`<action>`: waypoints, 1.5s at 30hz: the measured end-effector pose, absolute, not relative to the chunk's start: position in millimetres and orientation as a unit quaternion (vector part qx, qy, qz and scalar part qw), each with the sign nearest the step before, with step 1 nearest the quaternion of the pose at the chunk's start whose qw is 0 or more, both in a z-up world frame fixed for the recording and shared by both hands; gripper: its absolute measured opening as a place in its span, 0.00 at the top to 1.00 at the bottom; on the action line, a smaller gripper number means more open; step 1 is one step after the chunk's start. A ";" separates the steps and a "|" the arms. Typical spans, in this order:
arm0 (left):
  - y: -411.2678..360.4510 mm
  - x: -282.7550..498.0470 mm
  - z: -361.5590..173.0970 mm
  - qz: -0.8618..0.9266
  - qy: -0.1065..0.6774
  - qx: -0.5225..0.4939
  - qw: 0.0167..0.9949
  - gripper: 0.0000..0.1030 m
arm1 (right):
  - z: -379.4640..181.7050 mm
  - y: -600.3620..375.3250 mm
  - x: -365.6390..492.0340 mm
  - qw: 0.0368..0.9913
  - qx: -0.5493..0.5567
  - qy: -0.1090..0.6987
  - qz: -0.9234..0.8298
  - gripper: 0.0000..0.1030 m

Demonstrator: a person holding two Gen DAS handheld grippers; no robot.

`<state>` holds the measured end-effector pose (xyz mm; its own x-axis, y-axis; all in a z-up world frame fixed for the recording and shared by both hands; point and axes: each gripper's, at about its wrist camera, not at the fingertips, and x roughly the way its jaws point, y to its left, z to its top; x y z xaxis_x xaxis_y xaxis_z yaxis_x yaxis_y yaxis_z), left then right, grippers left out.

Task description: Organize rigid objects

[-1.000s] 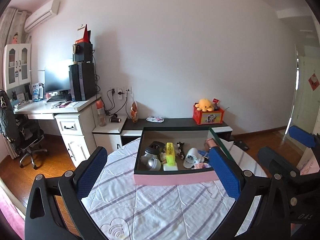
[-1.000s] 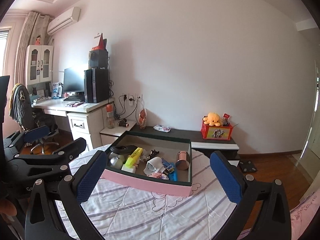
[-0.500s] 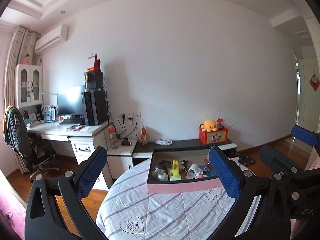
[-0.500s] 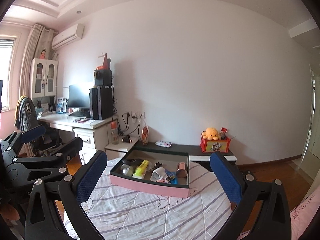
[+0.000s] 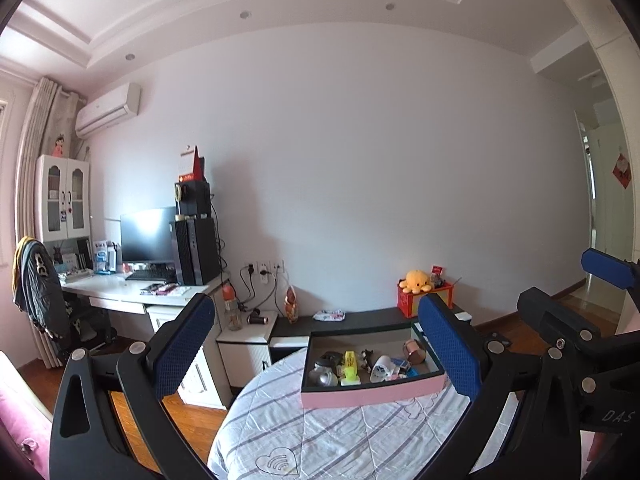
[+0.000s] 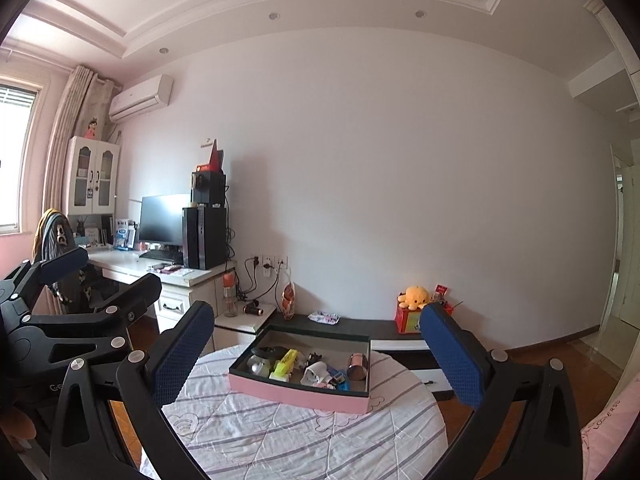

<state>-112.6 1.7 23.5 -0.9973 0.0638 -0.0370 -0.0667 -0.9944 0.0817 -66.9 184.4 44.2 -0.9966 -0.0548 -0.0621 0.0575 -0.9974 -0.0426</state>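
Left gripper: blue-padded fingers spread wide, nothing between them, held high and well back from the round table. Right gripper: fingers likewise apart, empty, also raised above the near edge of the table. Each gripper shows at the side of the other's view.

Table covered by a white cloth with grey stripes. A shallow pink-sided box with a dark rim sits toward the table's far edge.

Inside the box, from its left end to its right: a dark-lidded clear jar, a yellow highlighter, a small dark object too small to identify, a white cup lying on its side, blue items, and a copper-coloured tin upright near the right wall. All lie close together, several touching.

Beyond the table: a low dark cabinet carrying a red box with a yellow plush octopus; to the left, a white desk with monitor and computer tower.
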 end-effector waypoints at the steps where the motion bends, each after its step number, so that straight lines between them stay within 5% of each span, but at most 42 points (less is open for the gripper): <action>1: 1.8 -109.2 26.0 0.999 0.042 -0.014 0.032 0.00 | 46.2 184.3 -63.4 0.027 0.027 0.023 -0.999 0.00; 45: -5.0 -89.1 50.4 1.000 0.018 0.011 0.023 0.00 | 69.1 164.4 -38.3 0.026 -0.001 0.043 -0.999 0.00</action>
<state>-89.1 -5.0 50.4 -0.9987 0.0464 0.0219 -0.0456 -0.9983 0.0374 -38.4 164.4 69.1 -0.9987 -0.0513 0.0003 0.0511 -0.9950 -0.0859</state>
